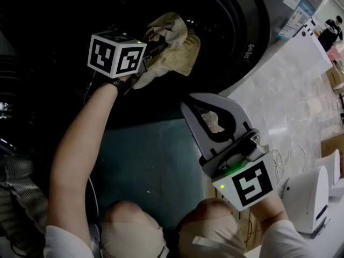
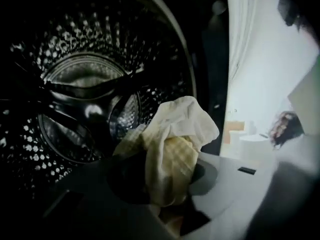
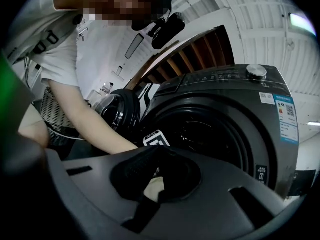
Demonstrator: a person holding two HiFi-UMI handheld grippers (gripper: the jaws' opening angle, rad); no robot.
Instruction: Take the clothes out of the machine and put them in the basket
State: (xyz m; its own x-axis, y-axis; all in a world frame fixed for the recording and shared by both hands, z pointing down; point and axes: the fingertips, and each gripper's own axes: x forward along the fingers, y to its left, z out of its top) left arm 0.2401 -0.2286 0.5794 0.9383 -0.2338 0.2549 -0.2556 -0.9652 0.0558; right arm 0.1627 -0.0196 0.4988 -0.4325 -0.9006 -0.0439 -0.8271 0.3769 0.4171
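My left gripper (image 1: 152, 49) is shut on a cream checked cloth (image 1: 173, 41), held up at the mouth of the dark washing machine (image 1: 244, 26). In the left gripper view the cloth (image 2: 175, 151) bunches over the jaws, with the shiny perforated drum (image 2: 82, 96) behind it. My right gripper (image 1: 187, 105) hangs lower right, outside the machine, its jaws together with a small pale piece of cloth (image 1: 214, 121) between them. That piece (image 3: 152, 186) also shows in the right gripper view. A woven basket (image 3: 50, 115) stands at the left behind the person's arm.
The machine's round door (image 3: 120, 111) hangs open to the left of the opening. A teal surface (image 1: 145, 165) lies below the machine front. White appliances (image 1: 309, 198), cardboard boxes (image 1: 334, 143) and loose cables (image 1: 279, 157) sit on the pale floor at the right.
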